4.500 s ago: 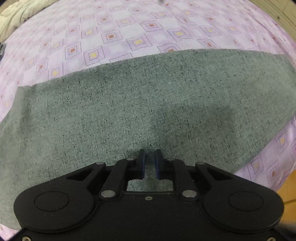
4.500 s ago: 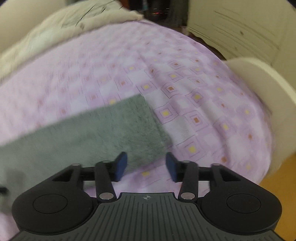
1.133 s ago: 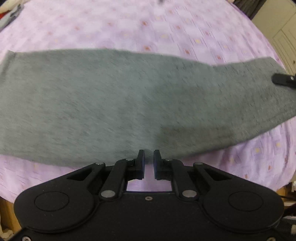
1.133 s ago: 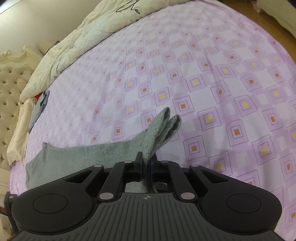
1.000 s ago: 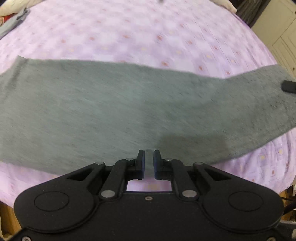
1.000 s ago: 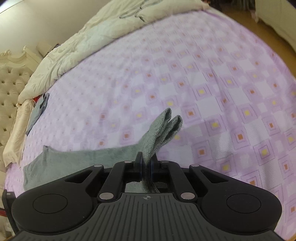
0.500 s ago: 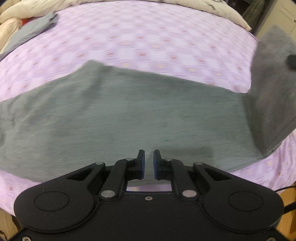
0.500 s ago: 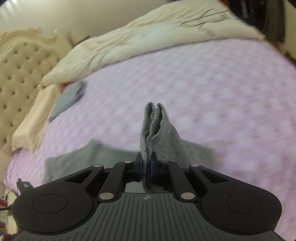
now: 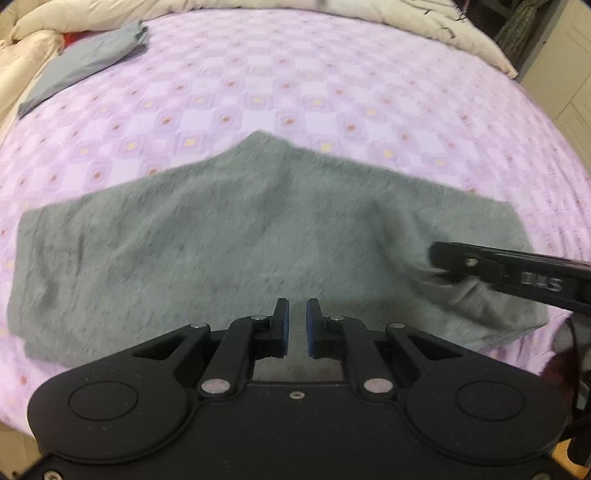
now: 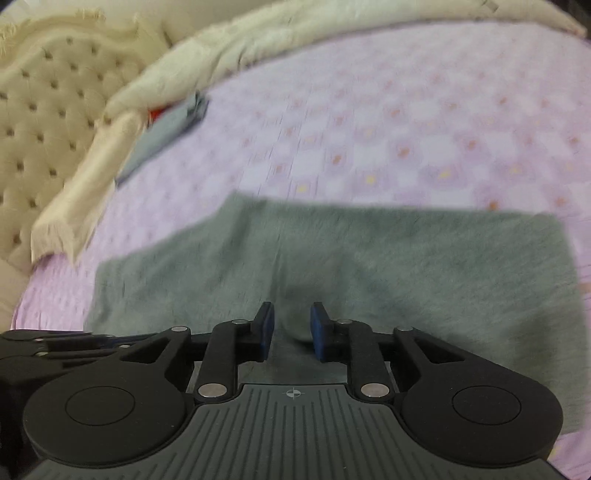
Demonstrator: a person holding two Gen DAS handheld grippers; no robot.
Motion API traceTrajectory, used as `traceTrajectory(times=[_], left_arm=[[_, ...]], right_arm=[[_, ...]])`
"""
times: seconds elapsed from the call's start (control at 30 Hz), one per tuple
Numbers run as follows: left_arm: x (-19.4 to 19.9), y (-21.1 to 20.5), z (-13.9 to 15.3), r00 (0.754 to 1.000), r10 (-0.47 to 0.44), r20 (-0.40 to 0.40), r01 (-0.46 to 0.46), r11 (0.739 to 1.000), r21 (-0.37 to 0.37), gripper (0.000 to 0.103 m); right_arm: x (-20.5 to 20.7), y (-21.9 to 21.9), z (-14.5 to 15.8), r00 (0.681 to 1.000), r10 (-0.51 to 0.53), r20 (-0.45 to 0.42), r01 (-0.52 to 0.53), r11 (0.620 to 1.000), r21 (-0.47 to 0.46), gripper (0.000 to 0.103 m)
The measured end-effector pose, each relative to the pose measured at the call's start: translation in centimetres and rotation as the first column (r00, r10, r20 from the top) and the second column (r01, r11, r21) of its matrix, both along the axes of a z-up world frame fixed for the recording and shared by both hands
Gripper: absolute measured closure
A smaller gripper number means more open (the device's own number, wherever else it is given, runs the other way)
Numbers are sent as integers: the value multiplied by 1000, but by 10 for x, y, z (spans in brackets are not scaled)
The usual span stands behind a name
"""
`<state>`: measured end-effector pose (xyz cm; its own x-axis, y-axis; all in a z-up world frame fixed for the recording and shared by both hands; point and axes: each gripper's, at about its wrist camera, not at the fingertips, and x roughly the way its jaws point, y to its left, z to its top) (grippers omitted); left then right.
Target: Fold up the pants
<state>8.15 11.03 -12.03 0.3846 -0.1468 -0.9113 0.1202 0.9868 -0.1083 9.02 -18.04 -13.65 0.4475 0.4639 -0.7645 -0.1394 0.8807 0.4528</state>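
Note:
Grey pants [image 9: 258, 236] lie folded over on the purple patterned bed sheet [image 9: 280, 92]; they also fill the middle of the right wrist view [image 10: 388, 254]. My left gripper [image 9: 295, 328] hovers over the pants' near edge, its fingers nearly together with a narrow gap and nothing between them. My right gripper [image 10: 291, 325] is open just above the pants, and the cloth lies loose between its pads. It enters the left wrist view from the right [image 9: 495, 269], over the pants' right end.
A folded blue-grey garment [image 9: 85, 62] lies at the far left of the bed, next to a cream duvet [image 9: 369, 11]. A tufted cream headboard [image 10: 40, 107] stands at the left. A pale cabinet [image 9: 561, 74] is off the bed's right side.
My right gripper carried the pant-leg end over onto the rest of the pants, lowered it and opened. The pants are now about half as long. My left gripper stayed nearly closed.

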Motion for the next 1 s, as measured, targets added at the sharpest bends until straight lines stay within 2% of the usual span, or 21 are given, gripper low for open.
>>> traceTrajectory(times=[0.1, 0.23, 0.3, 0.37, 0.4, 0.47, 0.5, 0.6, 0.7, 0.77, 0.83, 0.93, 1.0], left_arm=[[11, -18, 1, 999, -33, 14, 34, 999, -29, 88], [22, -47, -1, 996, -91, 17, 92, 994, -63, 88], [23, -60, 0, 994, -110, 21, 112, 991, -75, 88], [27, -70, -4, 992, -124, 8, 124, 988, -92, 87], [29, -74, -8, 992, -127, -2, 126, 987, -97, 87], [33, -80, -23, 990, -136, -35, 133, 988, -81, 87], [34, -83, -34, 987, -142, -77, 138, 989, -60, 87], [34, -82, -71, 967, -141, -211, 143, 990, -2, 87], [32, -78, -72, 975, -121, -188, 122, 993, -10, 86], [33, -76, -70, 977, -92, -193, 94, 996, -3, 86], [33, -76, -69, 978, -67, -195, 69, 998, 3, 86], [34, -83, -68, 979, -42, -198, 50, 998, 36, 84], [34, -88, -68, 979, -29, -201, 43, 997, 66, 84]], right_arm=[[1, -39, 7, 993, -115, 8, 116, 993, -12, 82], [1, -82, -13, 976, -193, -102, 185, 979, -79, 82], [-1, -89, -29, 967, -189, -169, 166, 976, -139, 82], [-4, -89, -50, 953, -142, -269, 93, 978, -185, 82], [-6, -89, -53, 955, -106, -277, 55, 981, -187, 82], [-6, -87, -46, 964, -68, -256, 17, 980, -197, 83], [-7, -90, -41, 966, -67, -250, 19, 982, -190, 82], [0, -96, -18, 986, -74, -147, 52, 987, -151, 82], [26, -104, -9, 992, -82, -96, 68, 987, -145, 82], [42, -116, -17, 990, -102, -98, 87, 986, -142, 82], [58, -123, -29, 985, -122, -119, 104, 983, -149, 82], [78, -133, -58, 962, -159, -220, 114, 972, -204, 87], [83, -137, -63, 967, -145, -209, 110, 979, -172, 88]])
